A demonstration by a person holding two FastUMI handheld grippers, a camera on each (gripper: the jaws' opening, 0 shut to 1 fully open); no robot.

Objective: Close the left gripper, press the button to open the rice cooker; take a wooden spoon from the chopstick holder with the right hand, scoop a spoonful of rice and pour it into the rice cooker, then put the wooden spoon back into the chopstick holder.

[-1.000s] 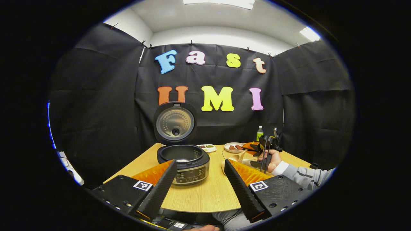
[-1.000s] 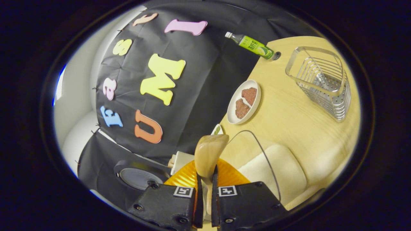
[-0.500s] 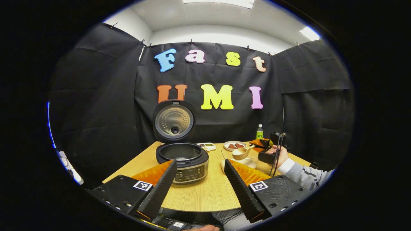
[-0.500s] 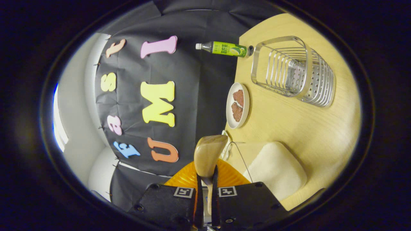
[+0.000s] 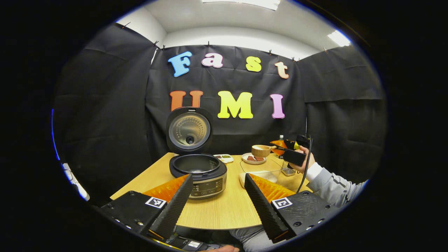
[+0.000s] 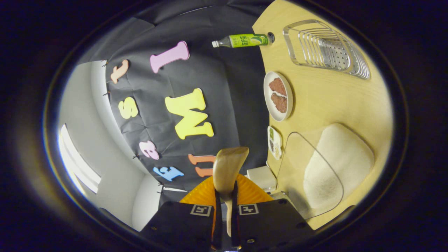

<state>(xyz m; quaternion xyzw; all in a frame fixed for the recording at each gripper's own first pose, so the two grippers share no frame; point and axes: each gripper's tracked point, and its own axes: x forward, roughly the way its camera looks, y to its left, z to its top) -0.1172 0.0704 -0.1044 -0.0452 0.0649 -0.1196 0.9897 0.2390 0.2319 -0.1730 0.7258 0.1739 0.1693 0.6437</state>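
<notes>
The rice cooker (image 5: 198,172) stands open on the table, its lid (image 5: 189,129) upright behind the dark pot. My left gripper (image 5: 218,177) hangs open in front of it, holding nothing. To the right, a hand holds my right gripper (image 5: 293,155) above the clear rice container (image 5: 260,173), with the wooden spoon (image 5: 261,150) pointing left. In the right gripper view my right gripper (image 6: 225,190) is shut on the wooden spoon (image 6: 227,167) by its handle. The rice container (image 6: 336,164) lies to its right. I cannot tell whether the spoon holds rice. The wire chopstick holder (image 6: 325,49) stands farther off.
A plate of brown food (image 6: 279,96), a small divided dish (image 6: 274,141) and a green bottle (image 6: 241,40) sit toward the far side of the wooden table (image 6: 325,101). Black cloth walls close the booth. A grey sleeve (image 5: 330,187) reaches in from the right.
My right gripper has risen from the rice container with the spoon and rolled. The left gripper has hardly moved.
</notes>
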